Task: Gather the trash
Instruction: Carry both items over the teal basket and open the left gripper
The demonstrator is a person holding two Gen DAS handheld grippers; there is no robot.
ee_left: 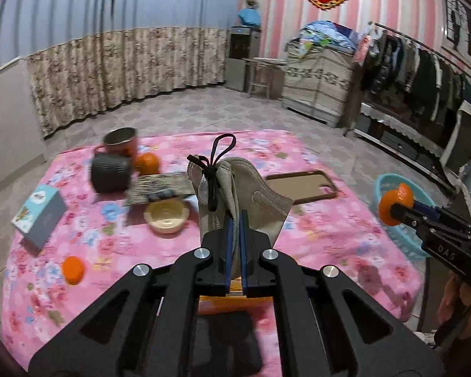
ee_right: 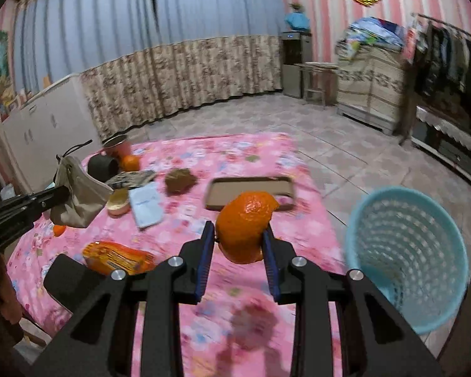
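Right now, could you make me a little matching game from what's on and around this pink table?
Things:
1. orange peel
2. beige pouch
3. blue basket
4. phone case

Places:
A. lying flat on the table
B. held in the left claw
C. standing beside the table
D. held in the right claw

Pairs: 1-D, 2-B, 3-C, 4-A

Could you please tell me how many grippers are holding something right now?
2: the left gripper is shut on the beige drawstring pouch, and the right gripper clamps the orange peel beside the light-blue plastic basket.
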